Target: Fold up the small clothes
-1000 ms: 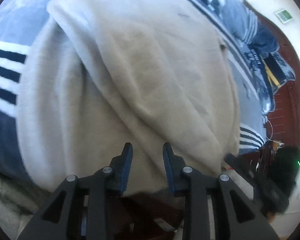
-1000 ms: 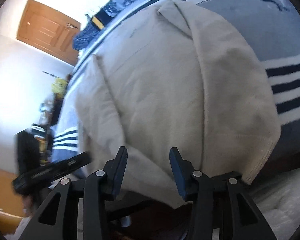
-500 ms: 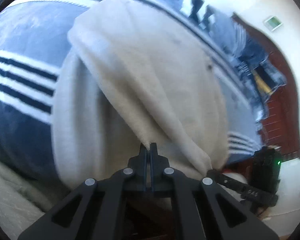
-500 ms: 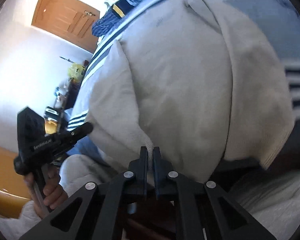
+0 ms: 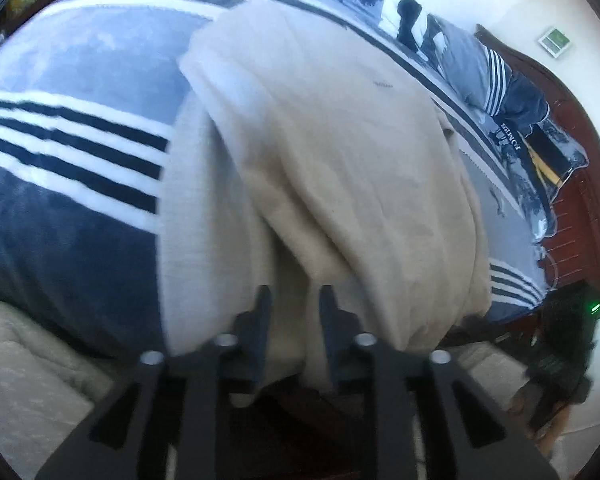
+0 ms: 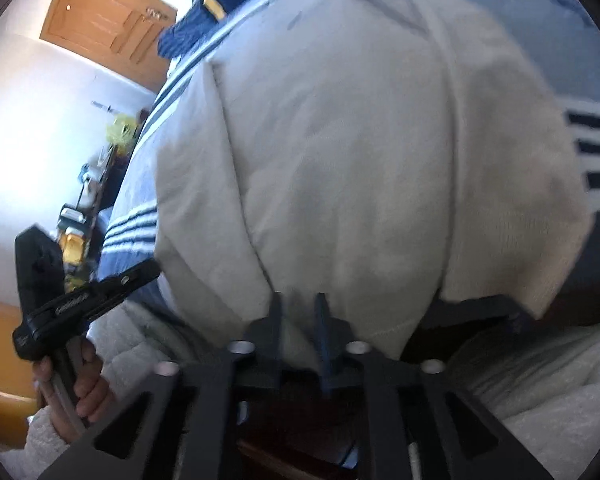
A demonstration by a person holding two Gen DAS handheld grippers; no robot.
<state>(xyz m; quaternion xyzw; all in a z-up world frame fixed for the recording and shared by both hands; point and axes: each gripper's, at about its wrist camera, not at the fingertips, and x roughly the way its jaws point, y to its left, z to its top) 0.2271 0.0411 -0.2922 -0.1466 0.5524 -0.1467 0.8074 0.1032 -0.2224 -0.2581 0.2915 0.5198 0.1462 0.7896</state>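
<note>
A beige sweater (image 5: 340, 152) lies folded lengthwise on a blue striped blanket (image 5: 60, 80), its hem hanging toward me over the bed's near edge. My left gripper (image 5: 295, 296) hovers at that hem. Its jaws are opening, and cloth shows in the gap without being pinched. In the right wrist view the same sweater (image 6: 340, 140) fills the middle. My right gripper (image 6: 298, 300) is at the hem too, its jaws opening with a bulge of fabric loose between them. The left gripper (image 6: 140, 272) shows side-on at the left, held by a hand (image 6: 84, 384).
A pale quilted cover (image 5: 28, 360) lies below the blanket's near edge. Dark folded clothes (image 5: 512, 100) sit at the bed's far side by a red-brown headboard (image 5: 580, 216). A wooden door (image 6: 104, 24) and a cluttered shelf (image 6: 80, 224) stand to the left.
Both grippers closed at the sweater's hem half a second ago and have parted again. The left gripper has drawn back and up, so more blanket shows.
</note>
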